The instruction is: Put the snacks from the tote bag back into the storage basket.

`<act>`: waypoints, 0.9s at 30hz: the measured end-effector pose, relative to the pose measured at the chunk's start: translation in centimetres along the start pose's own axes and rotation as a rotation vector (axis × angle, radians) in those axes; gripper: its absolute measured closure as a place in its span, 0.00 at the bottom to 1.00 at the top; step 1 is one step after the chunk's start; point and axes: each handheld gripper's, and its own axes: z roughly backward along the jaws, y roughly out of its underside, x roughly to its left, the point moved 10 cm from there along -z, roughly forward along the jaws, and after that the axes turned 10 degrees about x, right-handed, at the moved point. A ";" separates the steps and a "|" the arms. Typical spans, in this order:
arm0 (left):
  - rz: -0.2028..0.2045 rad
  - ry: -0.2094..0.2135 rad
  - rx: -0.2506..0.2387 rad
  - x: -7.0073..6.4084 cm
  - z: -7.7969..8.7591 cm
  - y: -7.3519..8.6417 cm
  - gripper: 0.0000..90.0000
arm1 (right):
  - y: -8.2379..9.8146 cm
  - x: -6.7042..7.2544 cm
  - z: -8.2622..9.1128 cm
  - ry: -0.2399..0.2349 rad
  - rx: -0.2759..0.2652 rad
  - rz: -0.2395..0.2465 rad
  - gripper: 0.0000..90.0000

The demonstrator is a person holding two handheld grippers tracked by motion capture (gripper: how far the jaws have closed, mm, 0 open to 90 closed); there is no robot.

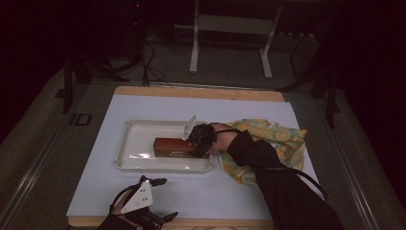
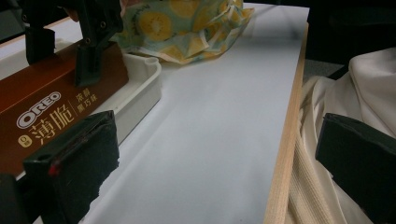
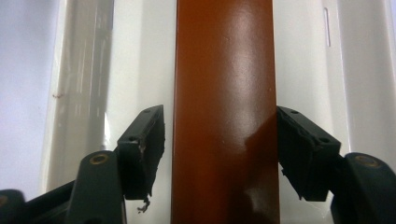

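A brown Oreo box (image 1: 174,146) lies in a white tray (image 1: 125,143) at the middle of the table. My right gripper (image 1: 198,139) reaches down over the box's right end. In the right gripper view its jaws (image 3: 219,140) straddle the box (image 3: 224,70); a gap shows beside the left pad (image 3: 144,149), so the jaws stand open around it. The left gripper view shows the box (image 2: 46,107) with those jaws (image 2: 65,53) over it. My left gripper (image 1: 167,198) rests near the table's front edge, open wide and holding nothing (image 2: 215,158).
A yellow fruit-print cloth (image 1: 277,139) lies bunched just right of the tray, under my right forearm. A pale mat (image 1: 191,196) covers the wooden board, whose edge (image 2: 285,140) runs beside the person's light clothing (image 2: 327,116). Stand legs rise beyond the table.
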 end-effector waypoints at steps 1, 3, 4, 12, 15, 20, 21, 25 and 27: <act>0.001 0.000 0.000 0.0 0.0 0.0 0.00 | 0.0 0.1 0.0 -0.007 0.002 -0.003 0.36; 0.002 -0.002 -0.001 0.0 0.0 0.0 0.00 | -0.1 0.1 0.2 -0.010 0.003 -0.010 0.34; 0.002 -0.003 -0.001 0.0 0.0 0.0 0.00 | -0.1 0.2 0.4 -0.019 0.002 -0.016 0.34; 0.001 -0.003 0.000 0.0 0.0 0.0 0.00 | 0.2 -0.8 2.4 -0.006 -0.032 -0.058 0.34; 0.002 -0.004 0.000 0.1 0.0 0.0 0.00 | 0.4 -0.8 3.1 -0.003 -0.039 -0.064 0.34; 0.002 -0.005 0.000 0.1 0.0 0.0 0.00 | 0.5 -1.0 4.2 -0.004 -0.076 -0.079 0.34; 0.001 -0.005 0.000 0.1 0.0 0.0 0.00 | 0.6 -1.0 4.5 -0.007 -0.086 -0.080 0.34; 0.004 -0.005 0.000 0.1 0.0 0.0 0.00 | 0.7 -0.9 5.4 -0.003 -0.102 -0.090 0.31; 0.002 -0.006 0.001 0.1 0.0 0.0 0.00 | 0.7 -0.8 5.9 -0.015 -0.117 -0.098 0.29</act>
